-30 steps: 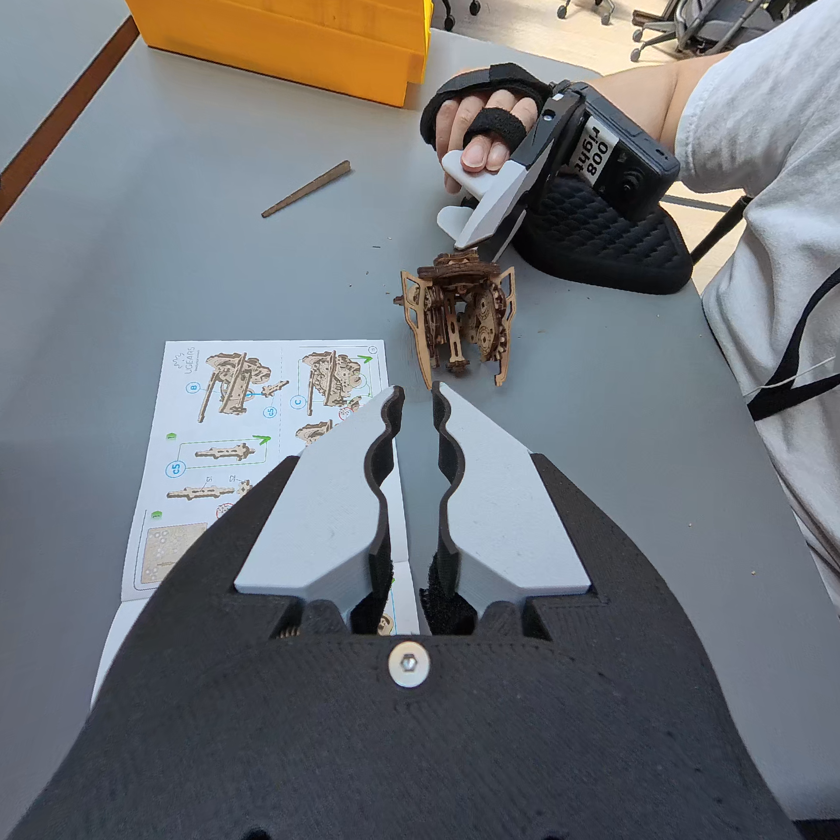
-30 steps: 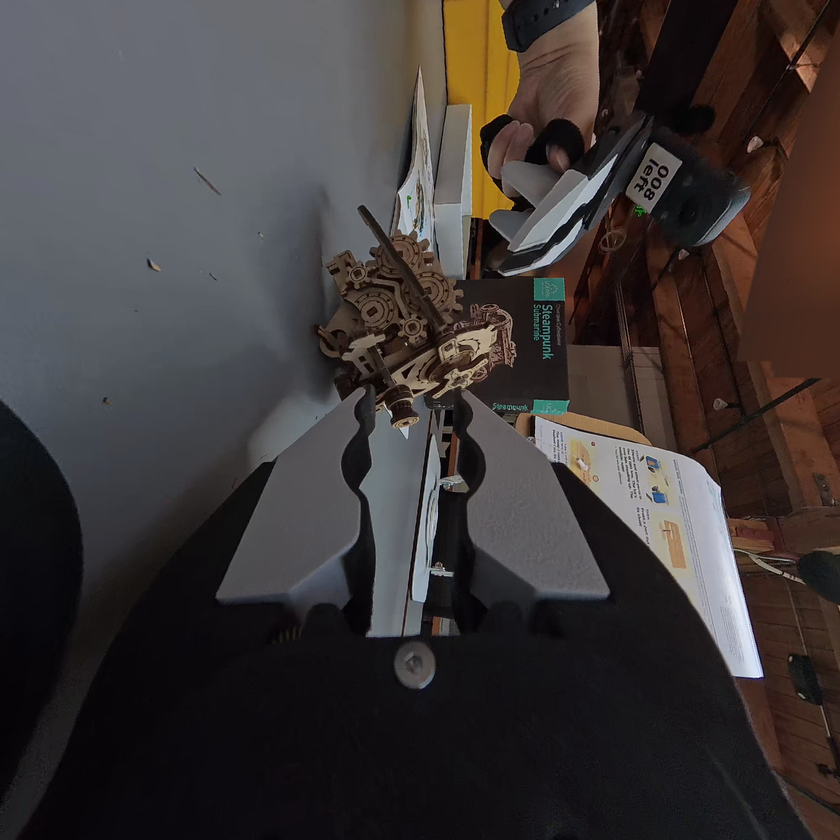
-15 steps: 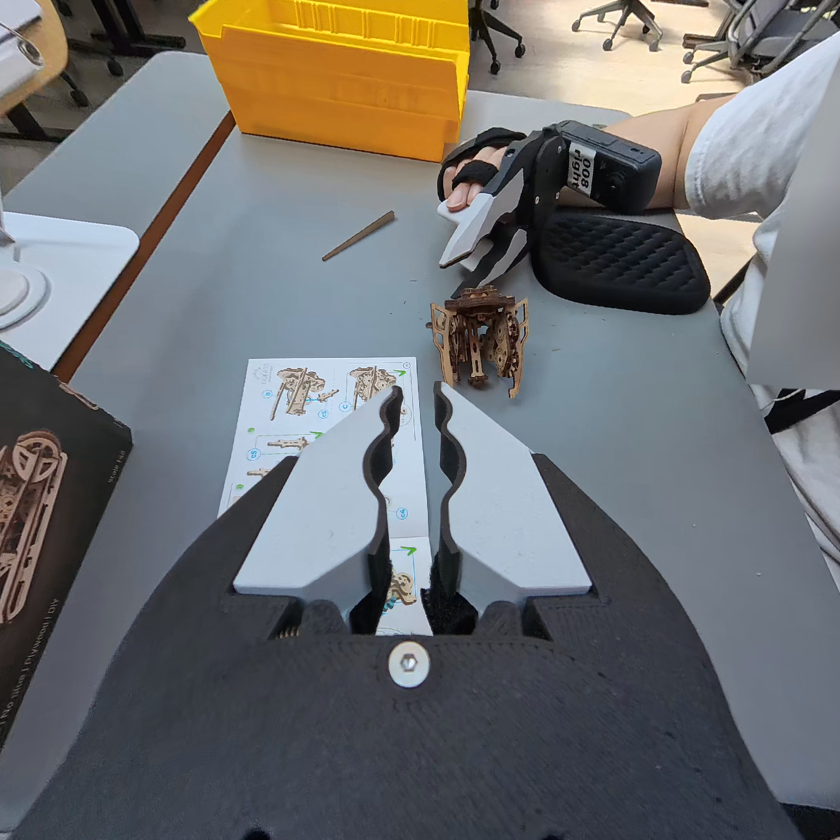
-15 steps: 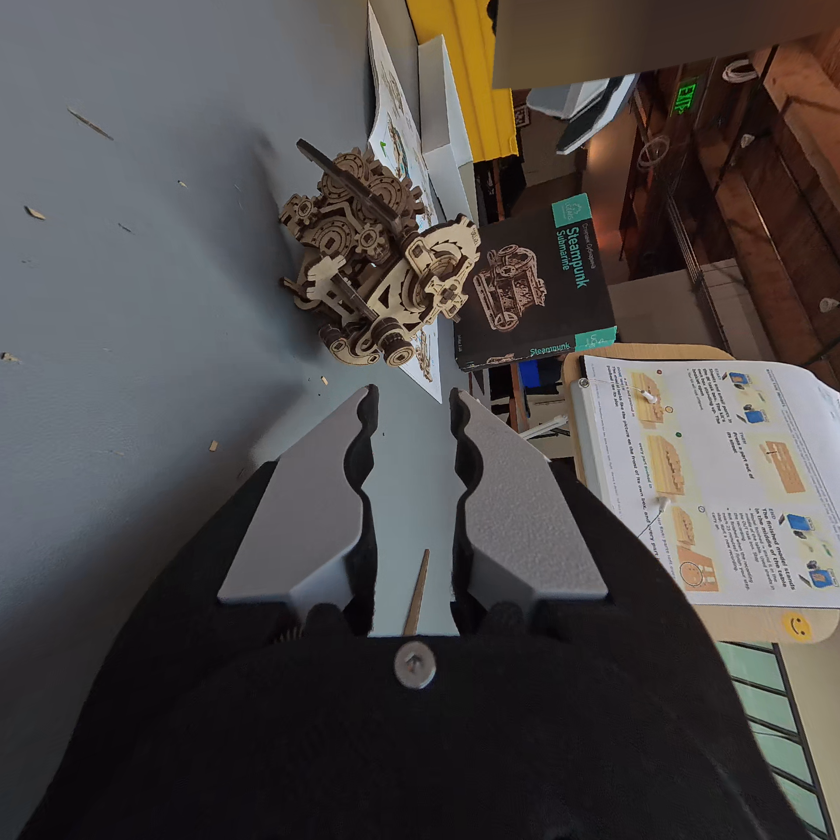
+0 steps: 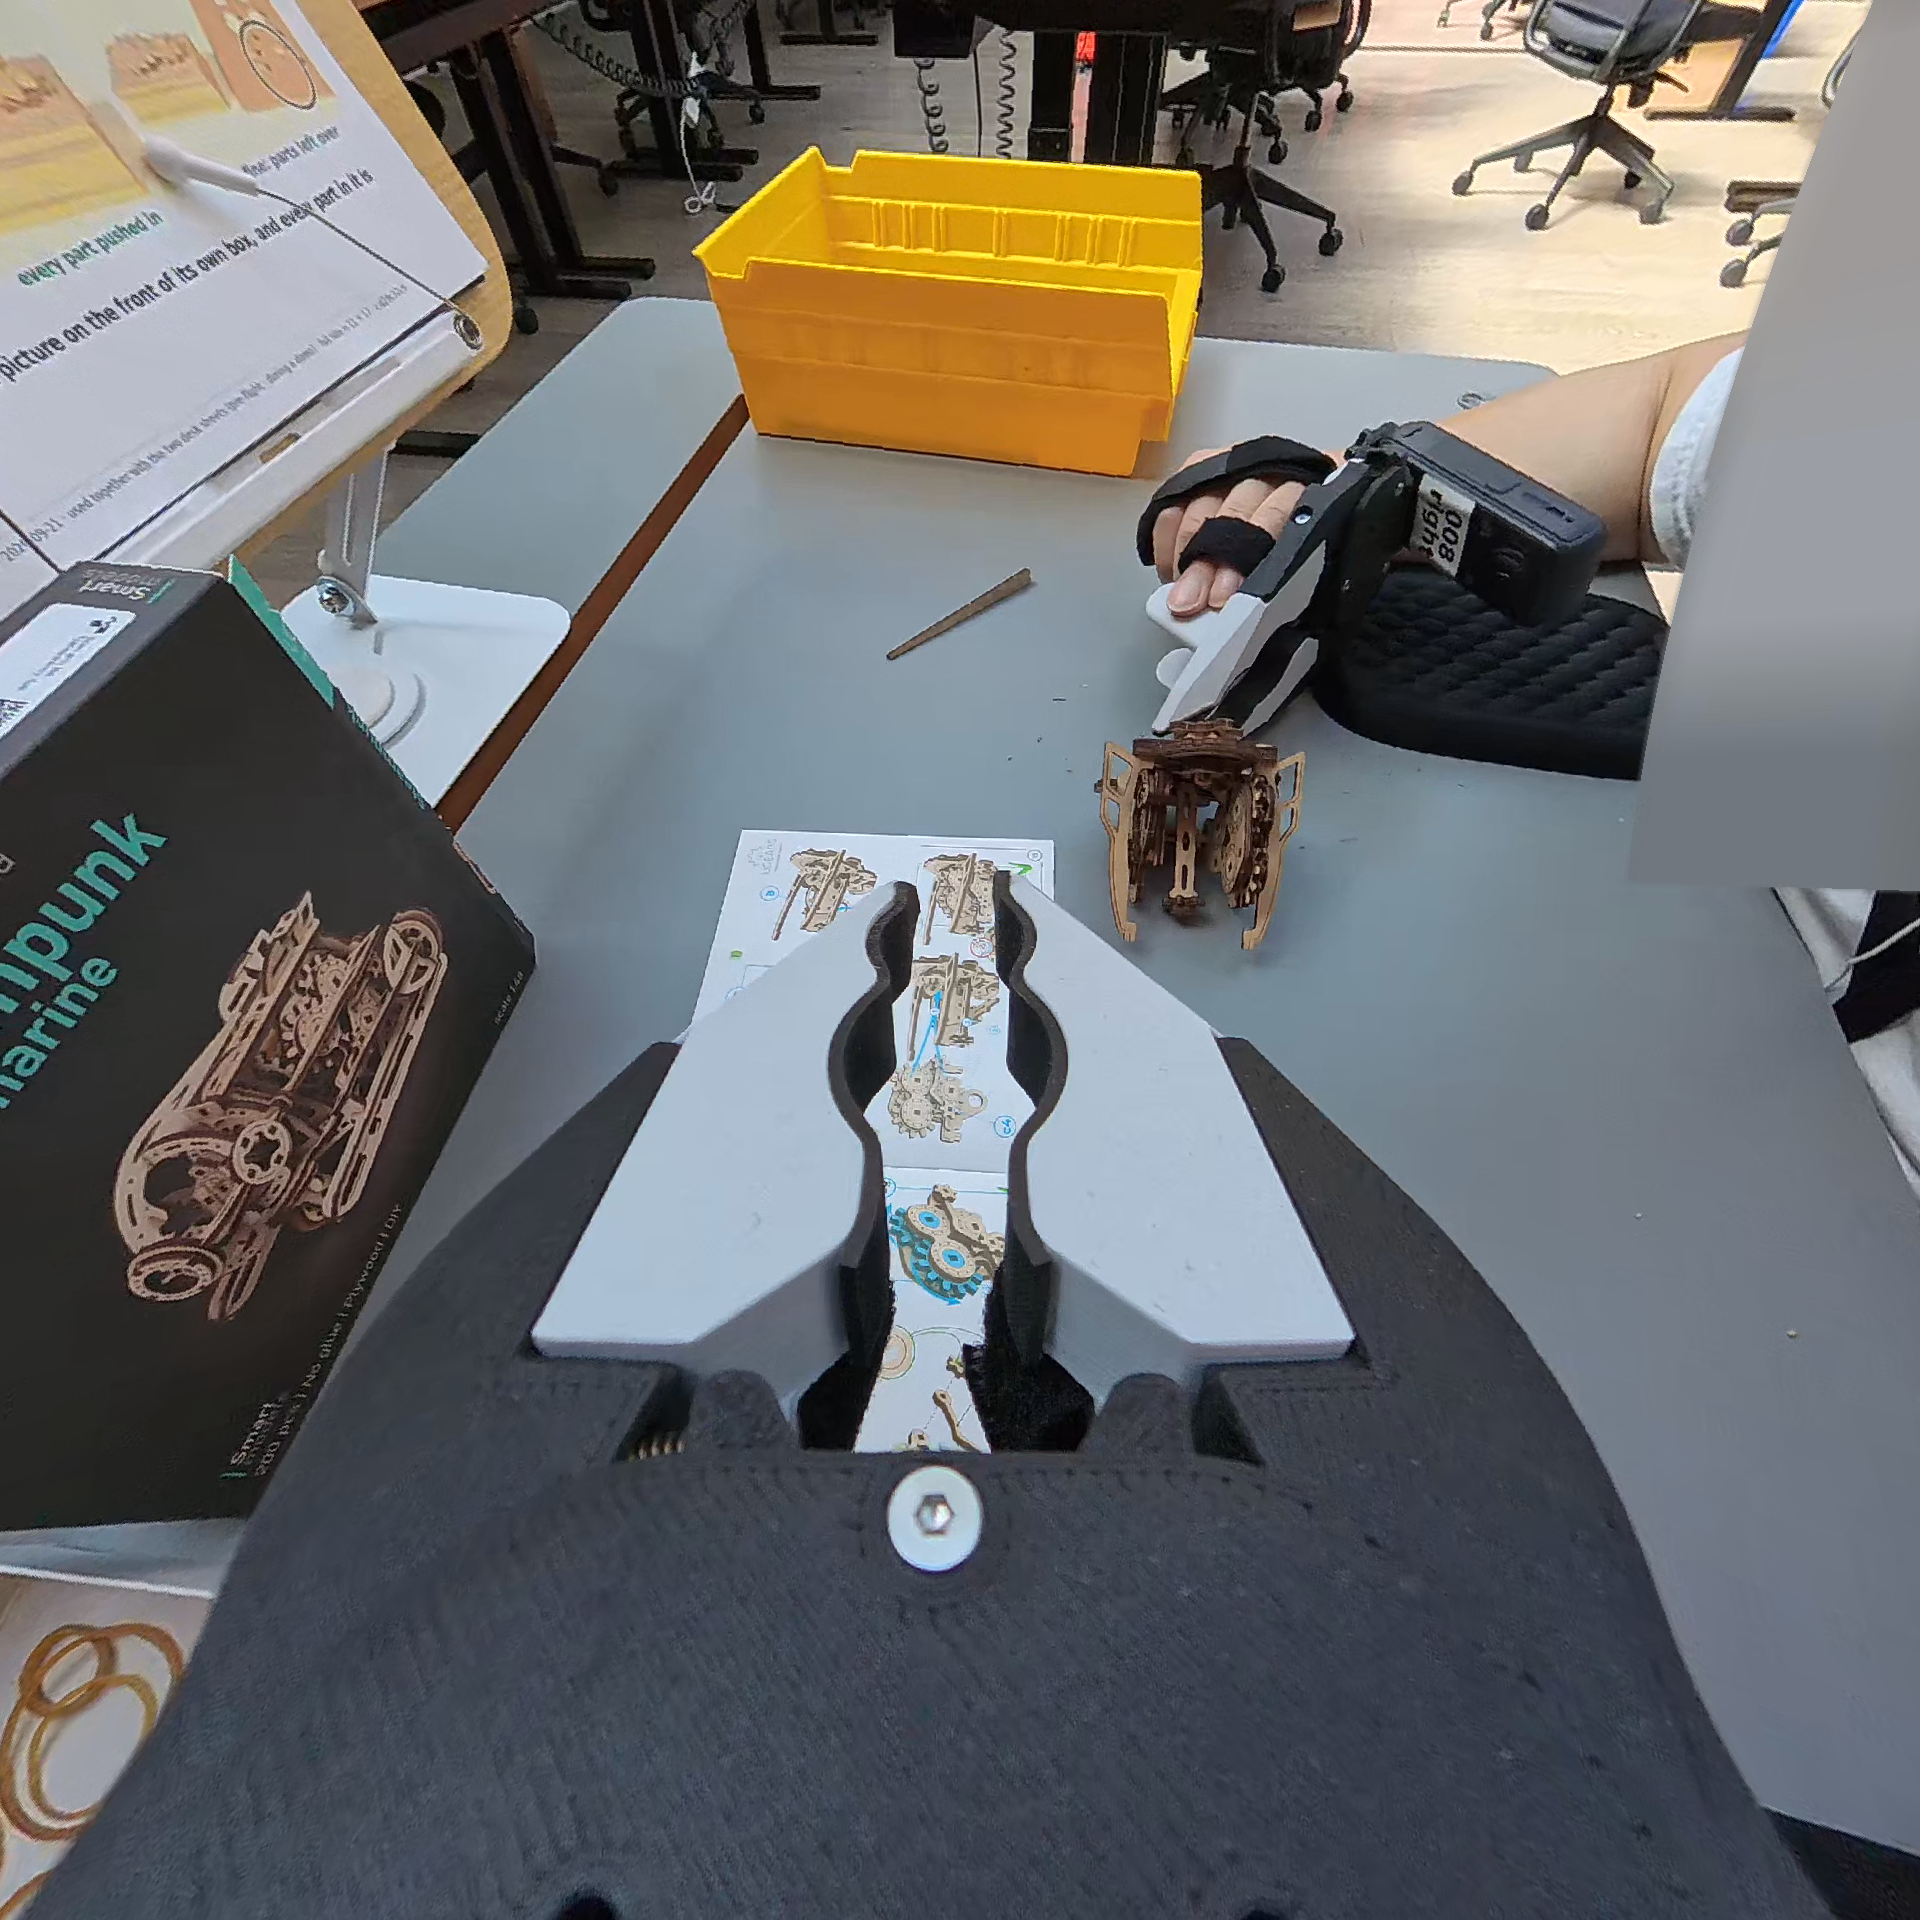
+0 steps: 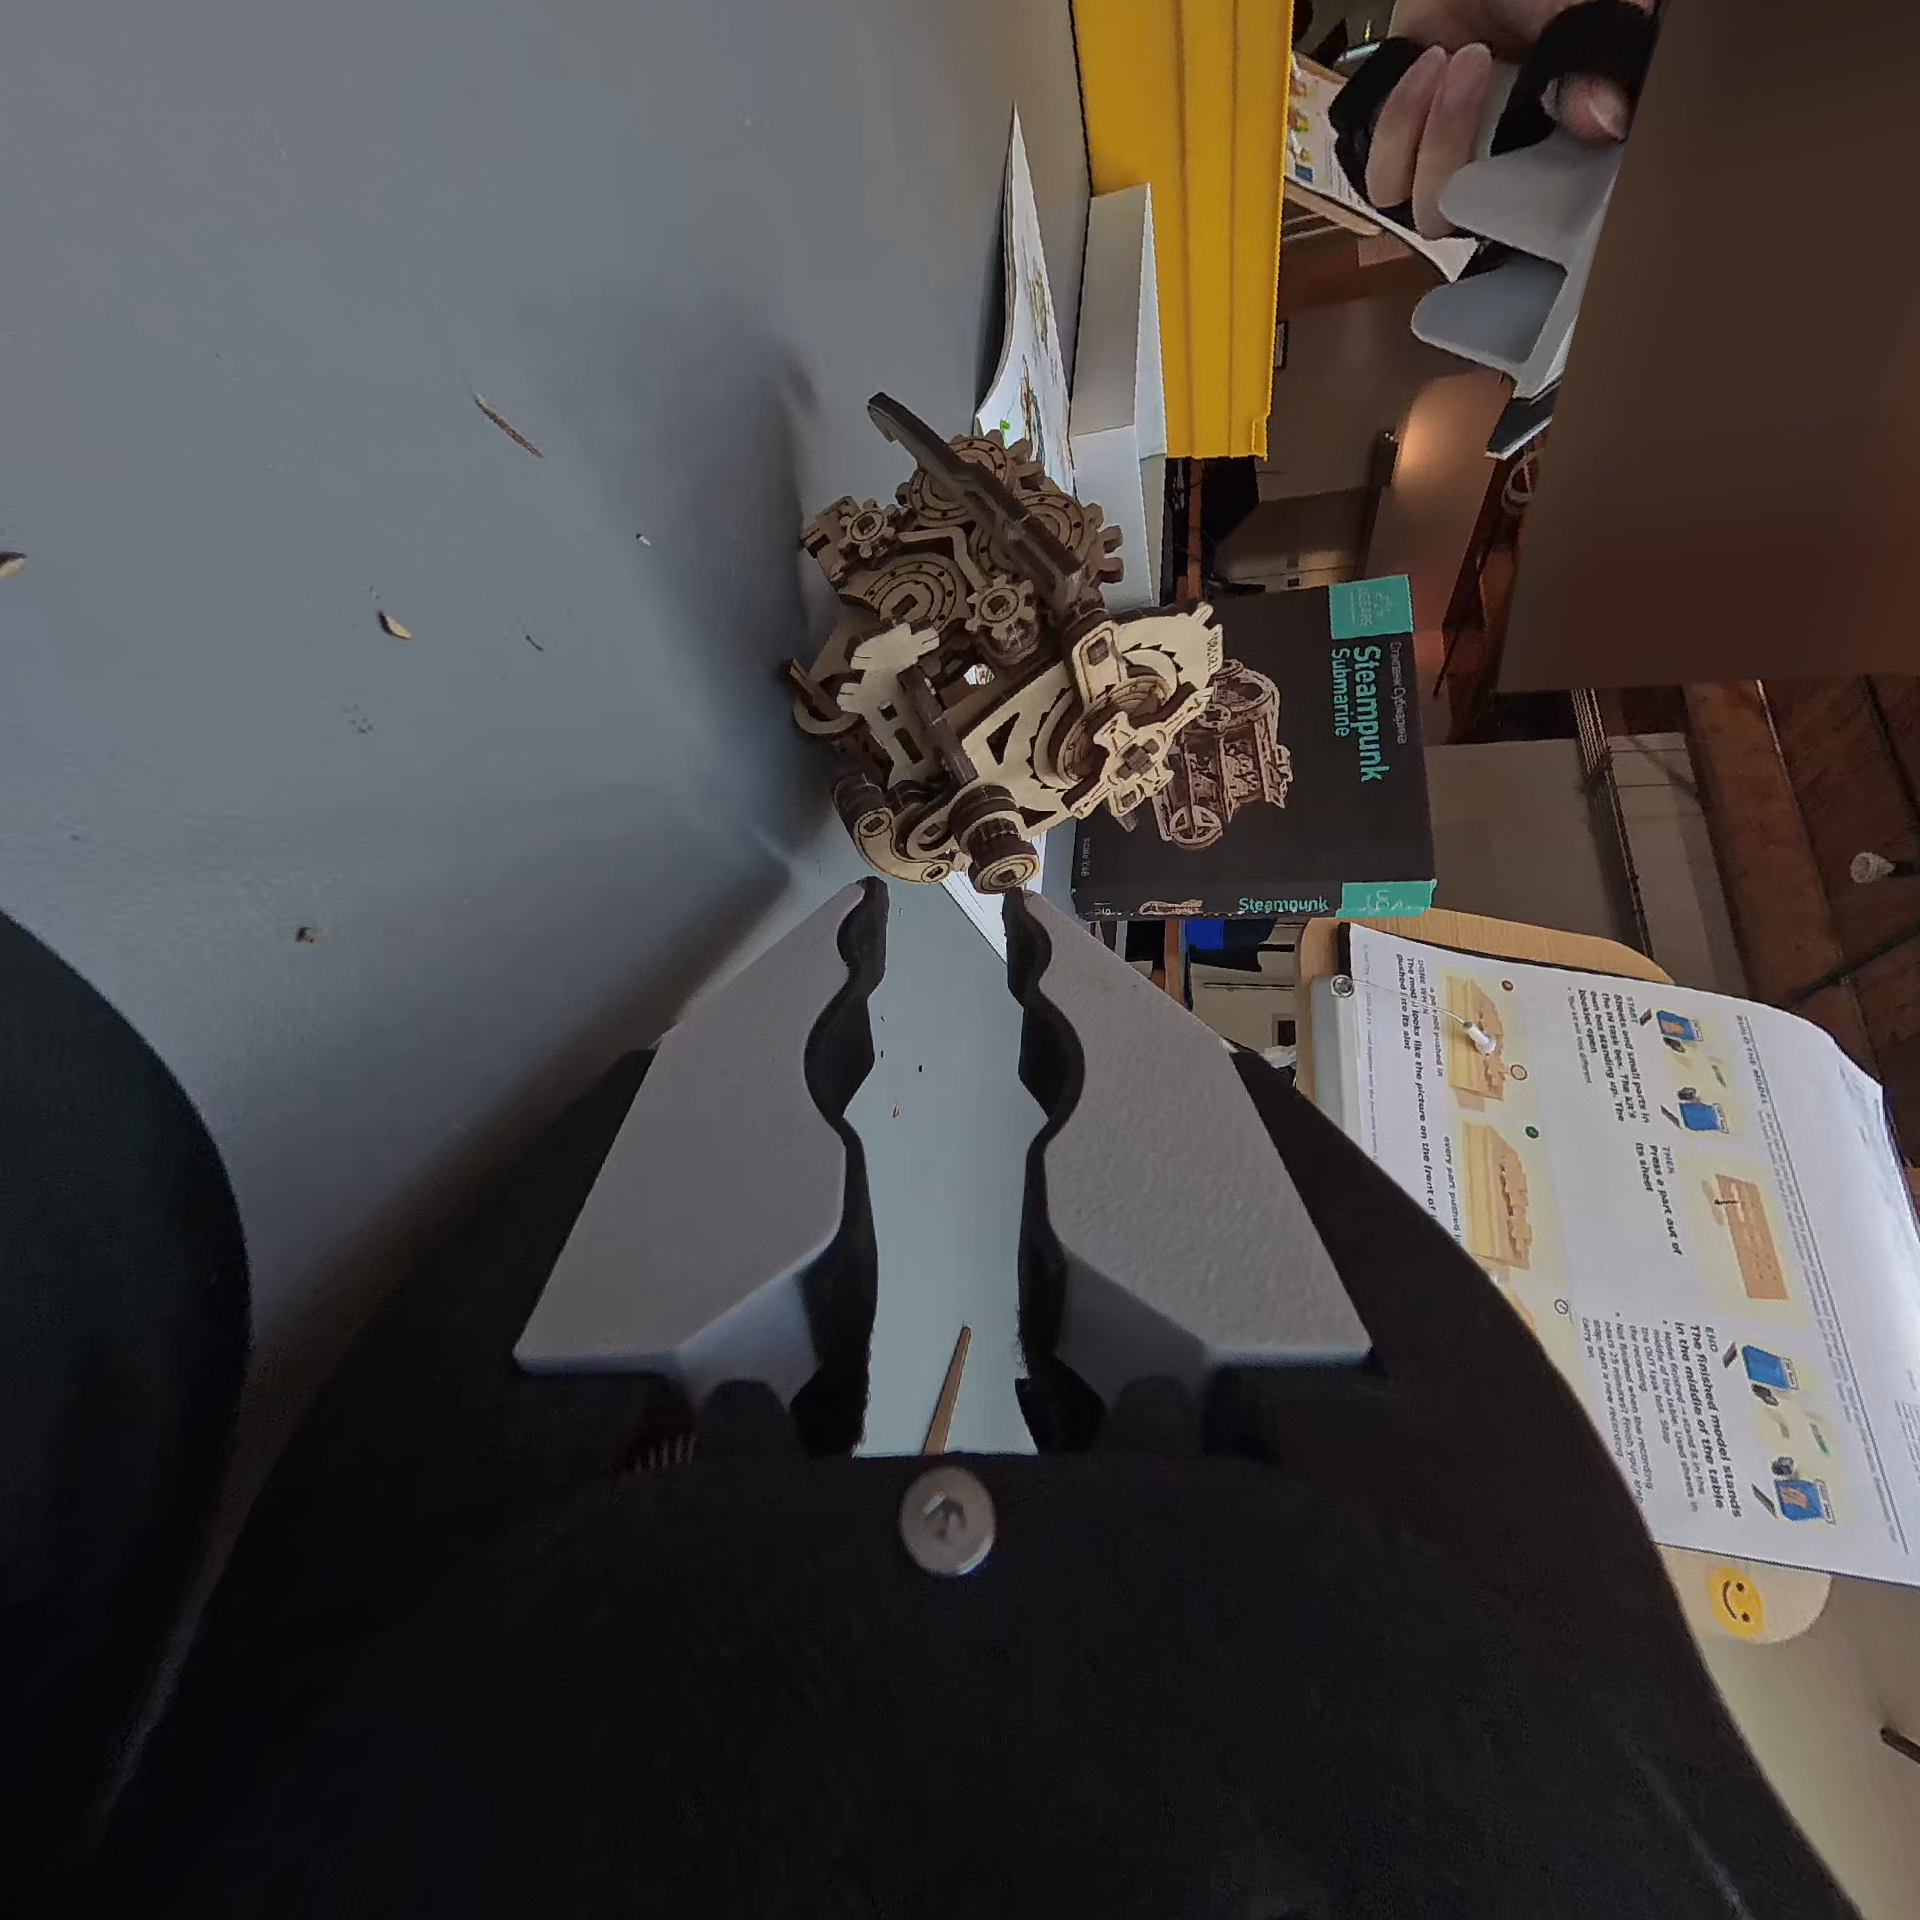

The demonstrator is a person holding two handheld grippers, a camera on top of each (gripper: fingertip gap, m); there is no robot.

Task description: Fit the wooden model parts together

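Observation:
The partly built wooden model (image 5: pixel 1195 821) stands on the grey table (image 5: pixel 1455 1091). In the right wrist view it (image 6: pixel 987 707) sits just beyond my right gripper (image 6: pixel 943 896), which is open by a narrow gap and empty. In the left wrist view the right gripper (image 5: pixel 1195 717) lies on its side, tips at the model's top. My left gripper (image 5: pixel 954 891) is open by a narrow gap, empty, and held above the instruction sheet (image 5: pixel 831 862), well short of the model. A loose wooden stick (image 5: pixel 961 613) lies behind the model and shows between the right fingers (image 6: pixel 948 1392).
A yellow bin (image 5: pixel 956 343) stands at the table's far edge. The black kit box (image 5: pixel 208 1039) stands at the left. A black cushion (image 5: pixel 1486 675) lies under the right hand. A document stand (image 5: pixel 156 208) is at the far left, rubber bands (image 5: pixel 73 1714) near left. There is about 20 centimetres between the tips of the two grippers.
My left gripper has drawn back and up from the model, bringing the box and stand into view. My right gripper backed off, then came close again with a slightly narrower gap.

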